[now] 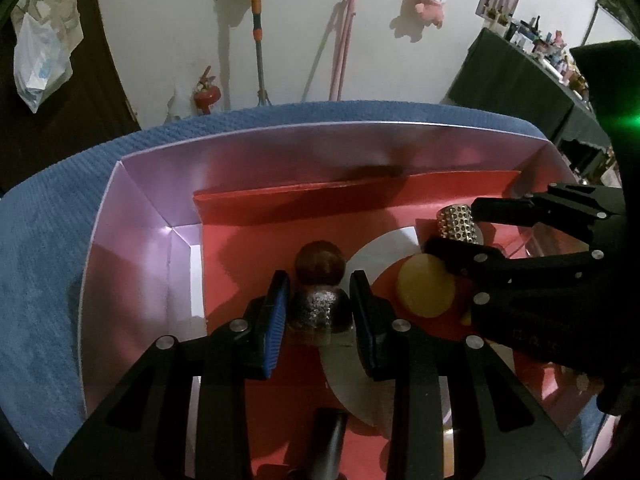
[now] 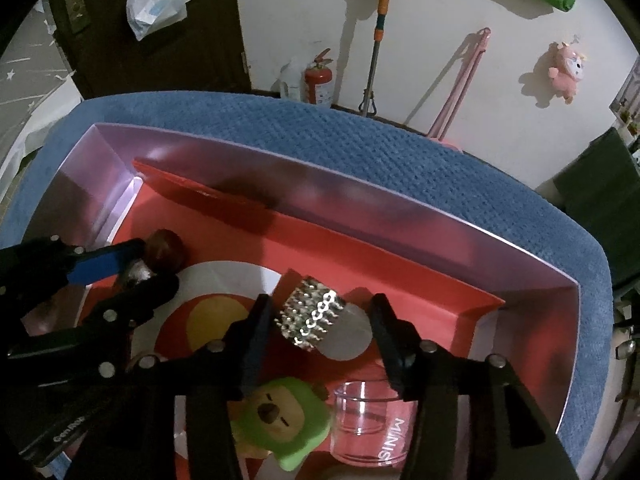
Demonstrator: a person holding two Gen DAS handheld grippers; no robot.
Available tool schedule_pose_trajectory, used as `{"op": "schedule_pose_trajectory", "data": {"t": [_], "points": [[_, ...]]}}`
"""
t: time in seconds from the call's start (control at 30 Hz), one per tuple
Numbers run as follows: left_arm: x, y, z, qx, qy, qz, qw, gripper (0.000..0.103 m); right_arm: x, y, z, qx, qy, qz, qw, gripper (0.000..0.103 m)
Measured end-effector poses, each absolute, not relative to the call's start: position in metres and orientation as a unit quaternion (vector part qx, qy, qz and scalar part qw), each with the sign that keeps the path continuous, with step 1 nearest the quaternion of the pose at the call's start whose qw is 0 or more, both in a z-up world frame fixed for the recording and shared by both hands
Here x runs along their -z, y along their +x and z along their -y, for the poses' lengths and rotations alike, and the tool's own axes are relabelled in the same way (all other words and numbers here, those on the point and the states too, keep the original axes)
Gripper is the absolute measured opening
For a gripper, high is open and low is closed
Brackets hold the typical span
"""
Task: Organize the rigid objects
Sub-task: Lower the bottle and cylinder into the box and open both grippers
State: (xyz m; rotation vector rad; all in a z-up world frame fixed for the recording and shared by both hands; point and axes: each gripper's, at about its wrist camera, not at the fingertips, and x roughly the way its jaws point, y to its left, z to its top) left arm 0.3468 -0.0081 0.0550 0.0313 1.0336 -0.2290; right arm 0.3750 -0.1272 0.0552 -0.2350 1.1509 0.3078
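My left claw (image 1: 320,300) low inside pink box (image 1: 140,208) on blue mat (image 1: 48,216). Blue-padded fingers (image 1: 276,312) part open, flanking glittery knob (image 1: 316,308); contact with pads unclear, so grip uncertain. Brown ball (image 1: 320,266) just beyond fingertips. Yellow disc (image 1: 424,286) to its right on box floor. My right claw (image 2: 320,316) spread wide, holding nothing; studded silver cylinder (image 2: 310,316) lies between fingers, nearer left one. Green plush toy (image 2: 280,416) and clear cup (image 2: 372,424) below claw, near camera.

A blue textured cloth (image 2: 360,140) (over the support) carries one thing — a pink-walled box (image 2: 400,216).
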Motion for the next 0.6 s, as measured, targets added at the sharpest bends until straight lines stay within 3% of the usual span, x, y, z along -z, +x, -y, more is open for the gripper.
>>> {"op": "schedule_pose_trajectory", "data": {"t": [0.23, 0.27, 0.3, 0.33, 0.6], "points": [[-0.069, 0.336, 0.008, 0.105, 0.012, -0.473, 0.875, 0.032, -0.06, 0.372, 0.135, -0.14, -0.098, -0.541, 0.824, 0.063], [-0.072, 0.333, 0.008, 0.103, 0.014, -0.469, 0.877, 0.046, -0.062, 0.37, 0.137, -0.139, -0.097, -0.539, 0.825, 0.064], [-0.075, 0.329, 0.008, 0.101, 0.016, -0.462, 0.881, 0.067, -0.064, 0.369, 0.139, -0.137, -0.095, -0.537, 0.827, 0.064], [-0.081, 0.323, 0.008, 0.099, 0.018, -0.447, 0.889, 0.072, -0.066, 0.367, 0.143, -0.136, -0.094, -0.535, 0.828, 0.065], [-0.122, 0.278, 0.01, 0.089, 0.034, -0.387, 0.917, 0.075, -0.103, 0.345, 0.163, -0.12, -0.079, -0.505, 0.851, 0.078]]}}
